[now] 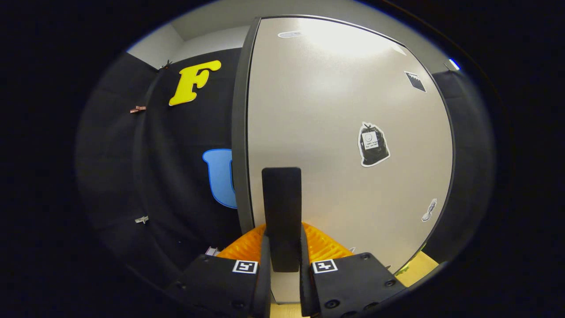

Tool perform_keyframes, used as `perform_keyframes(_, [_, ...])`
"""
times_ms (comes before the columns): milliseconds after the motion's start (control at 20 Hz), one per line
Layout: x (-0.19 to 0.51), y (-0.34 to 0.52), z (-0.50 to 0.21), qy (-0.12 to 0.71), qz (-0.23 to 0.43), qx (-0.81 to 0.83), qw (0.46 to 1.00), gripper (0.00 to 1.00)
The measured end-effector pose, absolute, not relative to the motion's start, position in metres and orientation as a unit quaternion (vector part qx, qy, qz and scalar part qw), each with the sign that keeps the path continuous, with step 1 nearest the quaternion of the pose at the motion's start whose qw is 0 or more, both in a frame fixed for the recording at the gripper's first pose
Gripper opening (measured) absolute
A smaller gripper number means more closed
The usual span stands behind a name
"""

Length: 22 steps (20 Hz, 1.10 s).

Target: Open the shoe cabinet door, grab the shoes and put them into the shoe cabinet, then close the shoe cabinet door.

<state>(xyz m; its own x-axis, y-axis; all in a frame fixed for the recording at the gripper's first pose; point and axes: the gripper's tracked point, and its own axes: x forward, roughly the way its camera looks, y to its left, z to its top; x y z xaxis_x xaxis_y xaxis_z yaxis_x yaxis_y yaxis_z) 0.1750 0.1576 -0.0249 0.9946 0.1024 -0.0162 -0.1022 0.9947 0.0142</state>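
One shoe cabinet door (pixel 344 132), a stiff flat pale panel, stands just ahead of the tool (pixel 282 265), whose fingers sit narrow, apparently pinching the one dark upright handle (pixel 281 212) on the door. Handle looks rigid and thin, best gripped mid-length; door probably light, swings on hinges. Stickers on the door: three; an orange ribbed thing (pixel 322 247) lies below the handle.

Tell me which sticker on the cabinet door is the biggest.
The black bag-shaped sticker mid-door, right of the handle the tool grips; the other three stickers, near the door's edges, are far smaller.
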Motion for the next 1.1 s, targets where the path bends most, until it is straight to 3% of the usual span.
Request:
perform_keyframes(100, [0.173, 0.157, -0.026, 0.011, 0.056, 0.013, 0.998, 0.23])
perform_keyframes(1100, [0.031, 0.088, -0.021, 0.026, 0.148, 0.015, 0.989, 0.23])
